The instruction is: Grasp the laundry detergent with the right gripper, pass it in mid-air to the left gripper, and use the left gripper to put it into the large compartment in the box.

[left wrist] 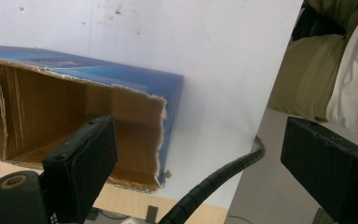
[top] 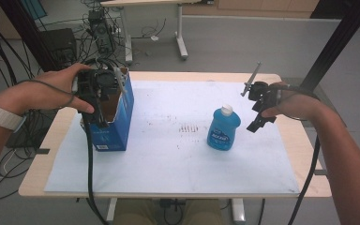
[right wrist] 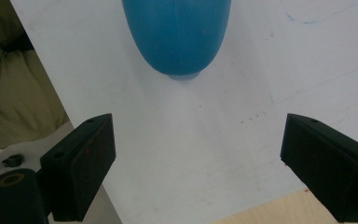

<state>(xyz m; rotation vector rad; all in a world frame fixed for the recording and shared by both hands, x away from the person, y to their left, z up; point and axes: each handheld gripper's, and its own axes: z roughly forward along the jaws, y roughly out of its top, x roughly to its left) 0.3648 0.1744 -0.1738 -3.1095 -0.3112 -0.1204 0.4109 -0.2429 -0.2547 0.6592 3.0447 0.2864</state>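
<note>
From the high view, a torn blue box [top: 115, 115] stands open at the tabletop's [top: 168, 187] left and a capped blue bottle [top: 223, 129] stands upright right of centre, bare white sheet between them. In the left gripper view, the left gripper [left wrist: 200, 163] hangs spread above the box's open mouth by its torn edge. In the right gripper view, the right gripper [right wrist: 196, 163] is spread, apart from the bottle.

One blue bottle [top: 223, 128], one open blue box [top: 117, 112], two tongs.
</note>
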